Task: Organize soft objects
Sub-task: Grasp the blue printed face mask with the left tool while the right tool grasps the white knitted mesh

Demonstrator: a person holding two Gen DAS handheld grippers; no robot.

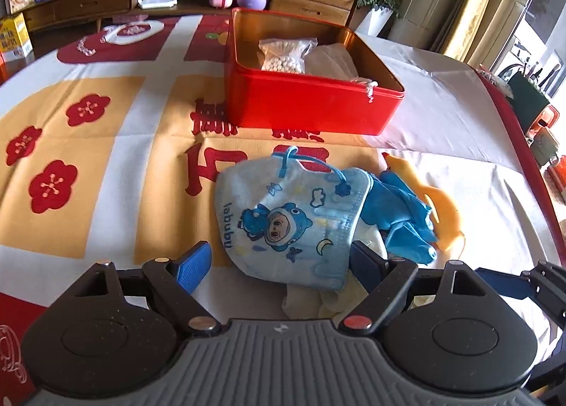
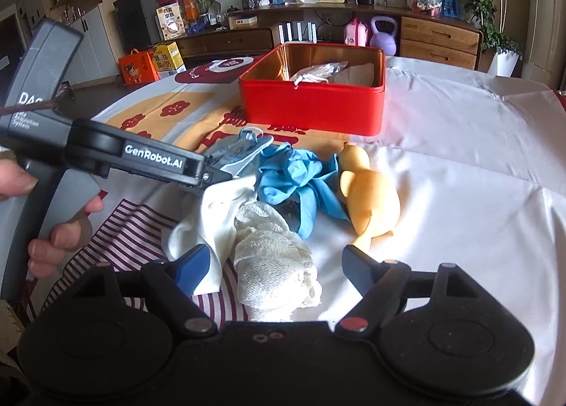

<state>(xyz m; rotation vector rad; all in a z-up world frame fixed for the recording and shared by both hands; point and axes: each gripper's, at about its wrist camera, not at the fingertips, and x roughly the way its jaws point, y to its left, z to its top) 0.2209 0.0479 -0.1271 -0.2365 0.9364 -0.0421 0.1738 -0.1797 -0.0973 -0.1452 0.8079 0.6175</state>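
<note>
Tablecloth w/ red-and-gold print is covering the whole work surface (image 1: pixel 116 144), living-room clutter behind. Nearest in left wrist view: left gripper (image 1: pixel 279 261) is sitting w/ jaws apart, straddling the near edge of the kids' face mask (image 1: pixel 283 222) — the far-side finger looks to be against the mask edge, the near one clear of it, nothing clamped. Right gripper (image 2: pixel 274 261) is likewise apart around the white gauze wad (image 2: pixel 276 264), pads not pressing yet; white cloth (image 2: pixel 208 222) is lying just beside its left finger. Judging by both tools bracketing an item each, a two-handed pick is being set up. Mid-distance: blue gloves (image 2: pixel 297 176) are bunched between mask and yellow rubber duck (image 2: pixel 368 193), all touching in one pile, prob. dumped there as the unsorted stock. Further back: red tin (image 1: pixel 311 105) is standing open, already holding a bag of white balls (image 1: pixel 284 55) and a pale packet, so I'm reading it as the drop target. View diff: right wrist cam is showing the left tool side-on plus the person's fingers (image 2: pixel 63 239) on its handle, and the gauze, which left cam is barely catching under the mask; left cam is showing the tin's contents and mask print much better.
</note>
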